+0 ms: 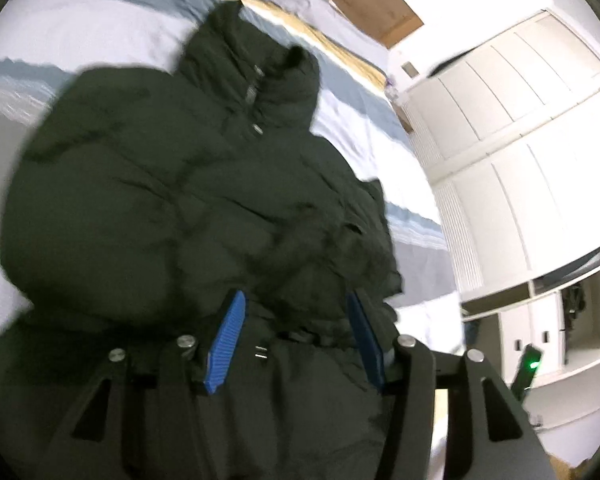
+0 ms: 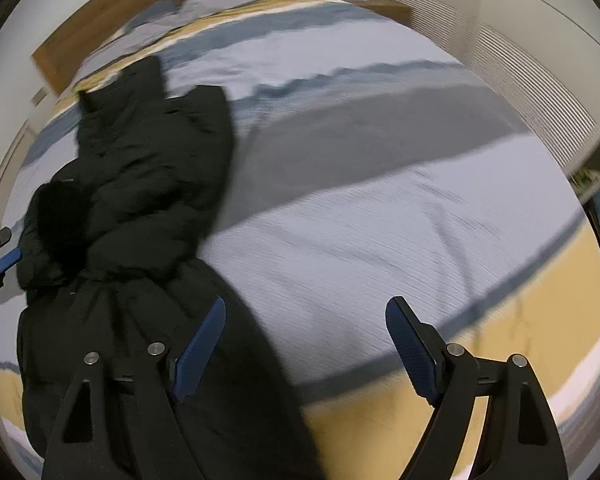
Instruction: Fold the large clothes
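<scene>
Striped bedspread (image 2: pixel 380 208) carries one dark puffer coat (image 1: pixel 180 184), long axis running away from me toward the headboard. My left gripper (image 1: pixel 296 332) hovers over its hem, jaws parted, nothing clamped. My right gripper (image 2: pixel 306 344) is wide open, the coat beside its left finger.

No legible text, brand or number was found in either view. A small tab on the jacket (image 1: pixel 251 94) collar was noted, too blurred to be read.

Dark coat (image 1: pixel 172 184) — on striped bed (image 1: pixel 80 32).
</scene>
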`<state>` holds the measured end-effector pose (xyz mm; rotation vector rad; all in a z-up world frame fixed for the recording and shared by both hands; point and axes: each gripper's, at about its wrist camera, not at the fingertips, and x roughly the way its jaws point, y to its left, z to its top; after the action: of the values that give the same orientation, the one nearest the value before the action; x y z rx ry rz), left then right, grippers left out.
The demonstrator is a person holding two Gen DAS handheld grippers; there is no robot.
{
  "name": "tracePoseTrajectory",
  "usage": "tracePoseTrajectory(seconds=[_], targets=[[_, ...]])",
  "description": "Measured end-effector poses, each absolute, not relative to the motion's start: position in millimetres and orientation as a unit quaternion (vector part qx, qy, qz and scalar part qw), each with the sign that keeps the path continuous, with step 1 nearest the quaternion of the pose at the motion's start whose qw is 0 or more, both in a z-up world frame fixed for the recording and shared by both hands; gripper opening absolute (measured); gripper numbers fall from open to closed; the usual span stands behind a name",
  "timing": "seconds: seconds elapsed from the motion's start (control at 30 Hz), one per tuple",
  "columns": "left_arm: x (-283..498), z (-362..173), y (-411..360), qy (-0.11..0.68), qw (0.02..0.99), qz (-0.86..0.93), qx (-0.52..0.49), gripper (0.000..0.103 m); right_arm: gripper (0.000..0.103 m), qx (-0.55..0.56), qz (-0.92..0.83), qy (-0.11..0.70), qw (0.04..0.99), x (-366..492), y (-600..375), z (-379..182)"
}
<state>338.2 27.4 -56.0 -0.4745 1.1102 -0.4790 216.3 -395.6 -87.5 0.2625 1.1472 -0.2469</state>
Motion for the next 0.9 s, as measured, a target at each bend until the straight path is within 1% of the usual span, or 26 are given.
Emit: tracePoseTrajectory(seconds=[0.1,0.27,0.5,0.7,0.83,0.9], targets=[[348.6,-57.5,54.1,0.501,0.823,-0.190,-0.188,0.052,0.082,0.109,-0.086,0.535,0.834,241.7,-364.3,-81.3],[365.7,-64.2,103.3,0.495,0.843,-0.142,-0.157,0.052,0.082,0.079,-0.020,0.521,0.850,297.3,-289.6,-70.7],[409.1,-82.3,125.2,0.497,0.857,-0.108,-0.082,0.052,0.082,0.037,0.087,0.491,0.866,376.3,-169.2,-52.5],[443.5,-108.5,128.6,0.513,0.851,-0.100,-0.054,0.052,0.082,-0.013,0.155,0.485,0.861,433.8,-76.0,-75.7],[453.6,-139.8,127.4,0.534,0.839,-0.094,-0.043,0.052,0.082,-0.034,0.152,0.506,0.848,450.3,-54.2,-105.6],[451.5,-158.8,128.0,0.545,0.832,-0.092,-0.041,0.052,0.082,-0.036,0.141,0.527,0.838,455.0,-58.4,-126.3]])
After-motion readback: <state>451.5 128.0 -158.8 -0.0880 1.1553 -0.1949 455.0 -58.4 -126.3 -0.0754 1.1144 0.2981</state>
